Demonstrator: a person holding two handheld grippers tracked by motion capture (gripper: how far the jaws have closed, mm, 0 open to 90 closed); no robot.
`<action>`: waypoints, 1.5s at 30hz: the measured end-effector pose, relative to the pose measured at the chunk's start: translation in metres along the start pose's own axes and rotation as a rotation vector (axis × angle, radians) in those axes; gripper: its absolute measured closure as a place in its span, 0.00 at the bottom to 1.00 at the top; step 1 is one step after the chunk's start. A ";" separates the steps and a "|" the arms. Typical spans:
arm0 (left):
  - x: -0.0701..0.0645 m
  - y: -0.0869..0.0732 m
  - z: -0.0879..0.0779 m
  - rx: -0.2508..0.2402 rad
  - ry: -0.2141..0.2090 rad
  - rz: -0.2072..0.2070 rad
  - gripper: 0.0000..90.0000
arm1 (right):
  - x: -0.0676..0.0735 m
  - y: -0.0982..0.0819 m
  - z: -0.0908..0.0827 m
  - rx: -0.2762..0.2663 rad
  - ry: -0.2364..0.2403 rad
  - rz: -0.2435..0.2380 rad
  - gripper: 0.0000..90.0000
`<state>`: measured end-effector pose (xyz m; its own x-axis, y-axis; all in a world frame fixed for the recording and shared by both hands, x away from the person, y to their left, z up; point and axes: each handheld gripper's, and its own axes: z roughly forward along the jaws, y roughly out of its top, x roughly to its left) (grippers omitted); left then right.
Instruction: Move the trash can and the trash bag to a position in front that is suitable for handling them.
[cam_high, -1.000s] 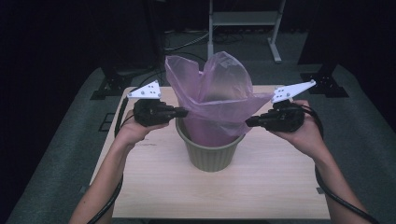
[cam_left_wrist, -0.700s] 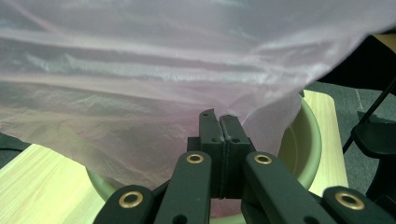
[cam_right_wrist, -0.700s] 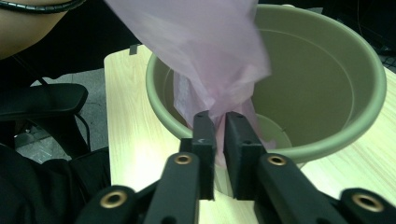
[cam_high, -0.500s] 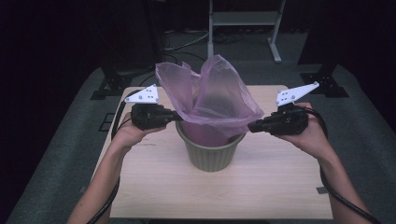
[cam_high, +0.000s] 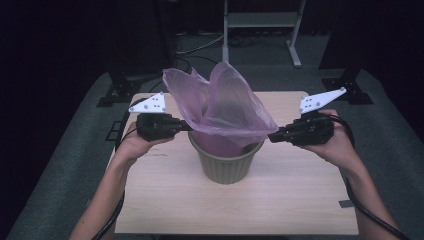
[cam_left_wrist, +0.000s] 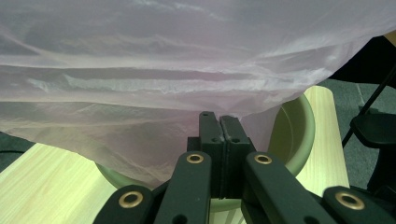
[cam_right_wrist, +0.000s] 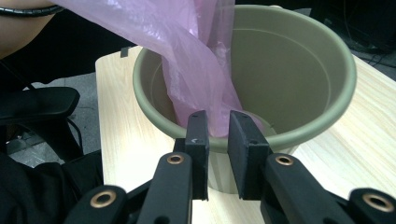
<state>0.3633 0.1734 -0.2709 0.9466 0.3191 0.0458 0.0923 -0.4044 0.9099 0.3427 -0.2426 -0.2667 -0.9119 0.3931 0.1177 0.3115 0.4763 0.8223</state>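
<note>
A translucent pink plastic bag (cam_high: 222, 107) sits with its lower part inside an olive-green plastic bucket (cam_high: 226, 165), which stands upright near the middle of the pale wooden surface (cam_high: 280, 200). The bag's upper part billows up above the rim and spreads out to both sides.

The left gripper (cam_high: 186, 126) is level and points inward at the bucket from its left. In the left gripper view its jaws are pressed fully together, with the lower edge of the bag (cam_left_wrist: 187, 70) pinched at their tips; the film drapes up and away from them, and the bucket's rim (cam_left_wrist: 299, 135) curves just beyond and below.

The right gripper (cam_high: 272, 136) comes in level from the opposite side, its tips at the edge of the spread film. In the right gripper view (cam_right_wrist: 215, 126) the jaws stand a little apart and have just been opening. A fold of the bag (cam_right_wrist: 205, 84) hangs directly ahead of the gap, down into the bucket (cam_right_wrist: 299, 70), and the rim passes just in front of the jaw tips. The pads do not look to be pressing on the film; whether a thin edge lies between them cannot be told.
</note>
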 end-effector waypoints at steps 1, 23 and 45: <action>0.000 0.000 0.000 -0.001 0.000 0.001 1.00 | -0.001 0.000 -0.002 -0.003 -0.003 -0.001 0.86; -0.003 0.005 0.003 0.017 -0.039 0.034 1.00 | -0.038 0.034 0.009 -0.061 -0.097 0.043 0.83; -0.018 0.028 0.043 0.031 -0.133 0.101 1.00 | 0.028 0.075 0.086 0.001 0.165 -0.192 0.63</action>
<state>0.3620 0.1193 -0.2642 0.9839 0.1600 0.0797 0.0020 -0.4556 0.8902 0.3635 -0.1283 -0.2491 -0.9857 0.1614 0.0492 0.1287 0.5308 0.8376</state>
